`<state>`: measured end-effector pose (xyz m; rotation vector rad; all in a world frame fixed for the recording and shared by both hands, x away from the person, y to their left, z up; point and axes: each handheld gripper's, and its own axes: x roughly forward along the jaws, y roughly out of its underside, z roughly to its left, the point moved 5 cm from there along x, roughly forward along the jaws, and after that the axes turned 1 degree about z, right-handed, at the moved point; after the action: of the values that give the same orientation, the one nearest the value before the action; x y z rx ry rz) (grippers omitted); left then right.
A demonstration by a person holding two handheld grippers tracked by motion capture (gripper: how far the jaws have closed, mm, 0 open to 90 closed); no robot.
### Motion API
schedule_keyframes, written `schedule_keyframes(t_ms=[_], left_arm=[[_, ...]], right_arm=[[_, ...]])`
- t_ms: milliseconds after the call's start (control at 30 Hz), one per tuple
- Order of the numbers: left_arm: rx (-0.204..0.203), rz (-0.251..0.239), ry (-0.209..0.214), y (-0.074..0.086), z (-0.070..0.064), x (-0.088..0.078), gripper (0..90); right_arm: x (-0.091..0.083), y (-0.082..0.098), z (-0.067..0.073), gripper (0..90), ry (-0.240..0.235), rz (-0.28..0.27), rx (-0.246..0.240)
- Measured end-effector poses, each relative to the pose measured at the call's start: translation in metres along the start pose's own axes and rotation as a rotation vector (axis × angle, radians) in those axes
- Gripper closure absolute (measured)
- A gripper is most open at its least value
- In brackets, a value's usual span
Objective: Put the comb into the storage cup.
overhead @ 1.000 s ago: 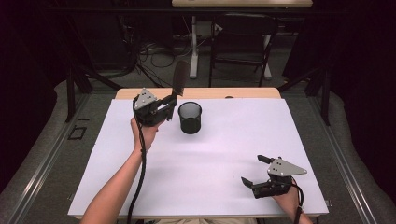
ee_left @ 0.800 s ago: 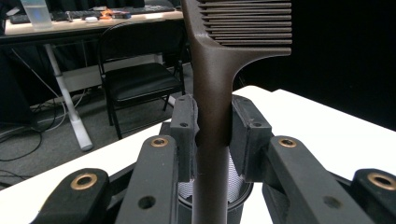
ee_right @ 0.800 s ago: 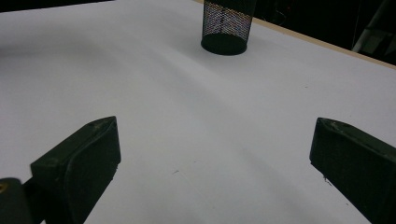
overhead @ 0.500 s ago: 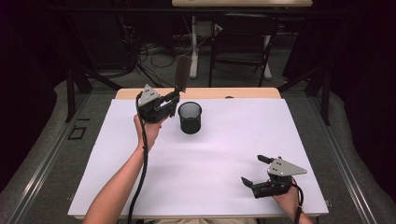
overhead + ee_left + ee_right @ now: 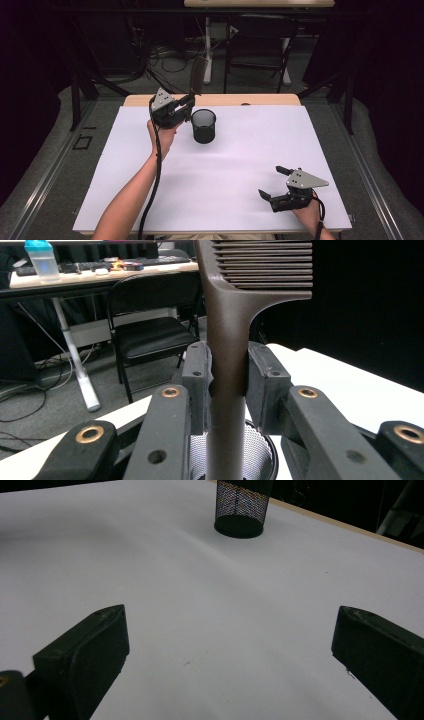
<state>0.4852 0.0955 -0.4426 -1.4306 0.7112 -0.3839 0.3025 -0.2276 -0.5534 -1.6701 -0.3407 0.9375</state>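
Fingers [image 5: 197,377] grip comb [image 5: 227,365] upright, w/ mesh cup [image 5: 204,125] right beside.

Comb [image 5: 227,340]: dark brown, matte. Cup [image 5: 204,125]: black wire mesh. Counter [image 5: 240,165]: white top w/ tan wood edge behind cup. Left tool [image 5: 227,372] by cup: black, brass-coloured rivets, grey plate. Right tool [image 5: 274,182], well away from cup: black, grey plate.
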Motion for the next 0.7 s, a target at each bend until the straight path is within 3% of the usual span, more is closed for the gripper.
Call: schedule_keyframes(t_ms=[700], left_arm=[[-0.008,-0.027,-0.004,-0.003,0.0,0.013,72.6]], right_arm=[[0.0,0.0,0.0,1.5,-0.001,0.0,0.001]])
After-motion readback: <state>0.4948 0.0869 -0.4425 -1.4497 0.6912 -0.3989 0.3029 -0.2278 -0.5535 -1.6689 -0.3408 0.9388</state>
